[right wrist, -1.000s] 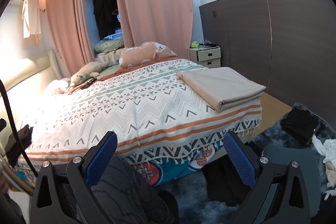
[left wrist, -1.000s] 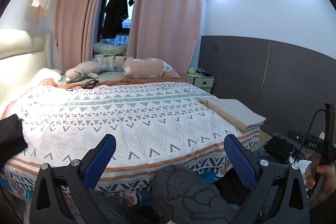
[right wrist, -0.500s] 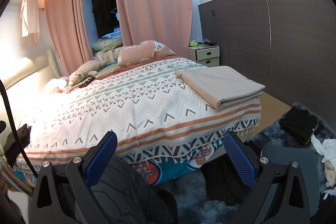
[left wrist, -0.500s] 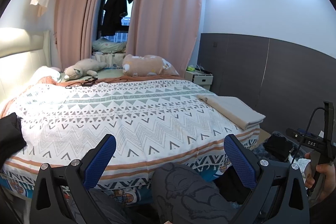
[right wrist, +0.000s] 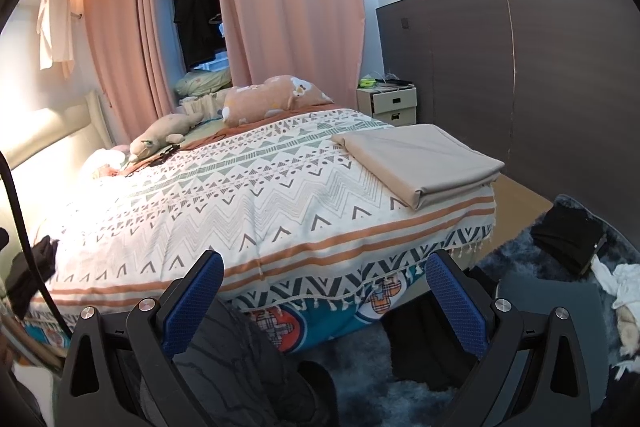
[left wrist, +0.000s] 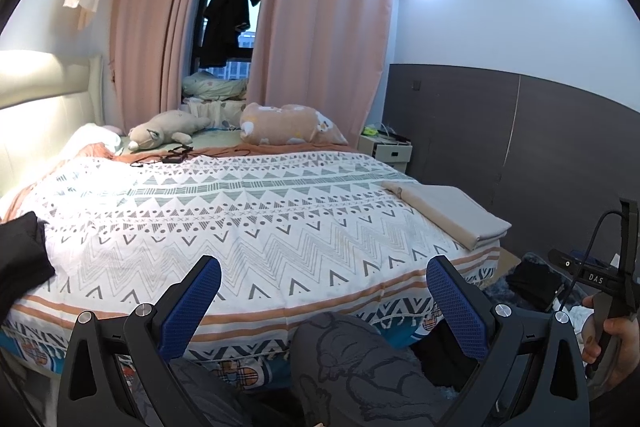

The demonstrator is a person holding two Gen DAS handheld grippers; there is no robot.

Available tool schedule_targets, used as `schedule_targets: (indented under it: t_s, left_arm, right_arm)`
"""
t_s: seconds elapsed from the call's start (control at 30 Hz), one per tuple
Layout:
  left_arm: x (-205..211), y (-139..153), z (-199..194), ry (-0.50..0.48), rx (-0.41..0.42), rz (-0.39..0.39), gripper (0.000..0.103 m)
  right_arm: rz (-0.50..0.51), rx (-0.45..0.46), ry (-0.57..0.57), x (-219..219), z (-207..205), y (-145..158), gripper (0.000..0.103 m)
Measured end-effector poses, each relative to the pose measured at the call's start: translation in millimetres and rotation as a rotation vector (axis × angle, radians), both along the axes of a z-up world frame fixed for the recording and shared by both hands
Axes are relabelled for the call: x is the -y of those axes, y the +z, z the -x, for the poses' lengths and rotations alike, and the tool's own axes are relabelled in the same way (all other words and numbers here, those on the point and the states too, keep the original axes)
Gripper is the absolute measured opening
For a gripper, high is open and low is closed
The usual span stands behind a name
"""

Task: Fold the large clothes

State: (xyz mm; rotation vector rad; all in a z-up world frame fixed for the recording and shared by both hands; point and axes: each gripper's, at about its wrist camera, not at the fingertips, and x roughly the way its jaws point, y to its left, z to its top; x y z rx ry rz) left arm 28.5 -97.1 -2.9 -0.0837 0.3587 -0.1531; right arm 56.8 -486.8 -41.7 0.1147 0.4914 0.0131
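**Both grippers empty at the foot of the bed**

Bedroom with pink curtains, grey wall panels, and a bed [left wrist: 280,227] under a zigzag-patterned cover that fills most of both views. I am at its foot edge with my knees just below the frame. My left hand-held gripper [left wrist: 320,303] has its blue pads spread wide with nothing between them, and my right hand-held gripper [right wrist: 318,301] is the same: wide apart, empty.

One beige cloth [right wrist: 420,163] already lies folded flat at the far-right corner of the bed, its fold edge close to the side edge of the mattress. A black garment [left wrist: 20,259] sits bunched at the left edge of the bed, only partly in view. More dark clothing [right wrist: 568,239] lies on the floor to my right, on the shaggy rug, beside something white. I judge one of these dark pieces to be the next to fold, though I cannot tell which.

Risks from here, as I see them: the folded beige cloth sits near the bed's side edge, so dragging a large garment across the cover could nudge it off or undo its fold. The black garment is crumpled, so a pinch may catch two layers and spread it crooked. A cable and small device [left wrist: 176,157] lie near the plush toys at the far end of the bed; a garment flung wide could snag them.
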Motion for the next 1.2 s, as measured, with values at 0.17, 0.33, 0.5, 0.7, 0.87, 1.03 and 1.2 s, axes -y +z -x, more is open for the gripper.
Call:
schedule_targets:
  t_s: [0.17,0.33,0.5,0.7,0.87,1.03,1.2]
  left_arm:
    - [0,1,2,0.006,0.009,-0.008,0.103]
    - [-1,0,4,0.017,0.012,-0.006,0.103]
    - [-4,-1,5,0.028,0.011,0.001,0.103]
    - [-5,-1,7,0.036,0.02,0.0,0.103]
    - [-2,0,8,0.034,0.024,-0.007,0.103]
    - [3,-1,11,0.036,0.035,-0.02,0.103]
    - [5,-2,11,0.034,0.035,-0.031,0.103]
  right_arm:
    - [-0.014,-0.006,-0.005,0,0,-1,0.102]
    - [-0.009,-0.012,-0.007,-1,-1,-2,0.102]
    - [-0.009,-0.017,-0.001,-3,-4,-2,0.102]
    - [-0.009,-0.02,-0.003,-3,-4,-1,0.102]
    - [-0.013,-0.018,-0.007,2,-7,-1,0.102]
    - [-0.012,-0.012,-0.009,3,-5,0,0.102]
    - [-0.013,-0.015,-0.009,3,-5,-1,0.102]
